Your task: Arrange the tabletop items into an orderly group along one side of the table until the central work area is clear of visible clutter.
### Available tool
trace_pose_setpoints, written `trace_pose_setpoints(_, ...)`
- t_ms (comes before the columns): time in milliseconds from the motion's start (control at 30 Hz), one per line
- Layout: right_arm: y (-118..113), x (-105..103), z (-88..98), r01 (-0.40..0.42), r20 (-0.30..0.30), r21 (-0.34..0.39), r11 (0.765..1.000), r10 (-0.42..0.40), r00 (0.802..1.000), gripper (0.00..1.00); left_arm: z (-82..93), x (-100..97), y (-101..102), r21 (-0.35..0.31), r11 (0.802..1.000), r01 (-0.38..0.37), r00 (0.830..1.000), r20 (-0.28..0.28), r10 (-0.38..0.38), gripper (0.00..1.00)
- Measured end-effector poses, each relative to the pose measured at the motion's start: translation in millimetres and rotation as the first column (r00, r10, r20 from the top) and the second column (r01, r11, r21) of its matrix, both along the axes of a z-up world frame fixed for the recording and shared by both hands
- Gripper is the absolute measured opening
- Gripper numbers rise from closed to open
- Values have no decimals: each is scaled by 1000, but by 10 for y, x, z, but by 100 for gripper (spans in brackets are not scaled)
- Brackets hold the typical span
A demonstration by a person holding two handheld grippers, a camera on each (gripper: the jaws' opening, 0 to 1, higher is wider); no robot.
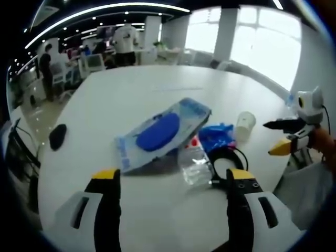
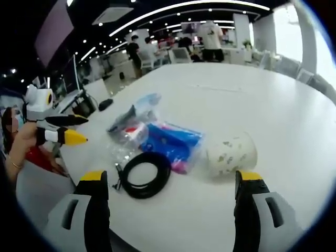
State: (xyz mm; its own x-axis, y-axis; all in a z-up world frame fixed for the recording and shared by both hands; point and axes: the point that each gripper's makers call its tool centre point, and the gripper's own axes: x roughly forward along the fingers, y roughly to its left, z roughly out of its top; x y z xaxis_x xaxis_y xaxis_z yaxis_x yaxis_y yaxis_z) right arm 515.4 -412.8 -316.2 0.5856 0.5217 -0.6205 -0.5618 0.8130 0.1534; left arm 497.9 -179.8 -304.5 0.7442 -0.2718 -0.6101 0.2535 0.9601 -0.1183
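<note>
- While both grippers hang above the round white table [image 1: 157, 89], the clutter lies together near one edge of it.
- In the left gripper view, the left gripper [image 1: 176, 181] has its yellow-tipped jaws spread wide, with nothing between them.
- In the right gripper view, the right gripper [image 2: 170, 181] is also released, its jaws far apart and empty.
- A clear plastic package with a blue oval item inside [image 1: 160, 134] lies flat on the table.
- Just beside it are a crumpled clear plastic bag [image 1: 195, 163] and a bright blue plastic bag [image 2: 170, 142].
- A coiled black cable [image 2: 147, 173] lies in front of the blue bag, touching it.
- A white paper cup with a small pattern [image 2: 232, 153] lies on its side near the blue bag.
- A small black object [image 1: 58, 135] lies well apart, close to the far edge.
- People stand at desks in the background.
</note>
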Motion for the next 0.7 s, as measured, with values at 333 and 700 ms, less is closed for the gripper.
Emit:
trace_pose_setpoints(333,-2,0,-22,-1,-8,2,1000,1,1000,99,-5,-4,-7,-3,1000,-1,1000,-5,0,80)
trace_pose_setpoints(700,92,61,127,-16,51,54,998,13,999,99,10,42,-59,3,999,32,999,20,-32,81)
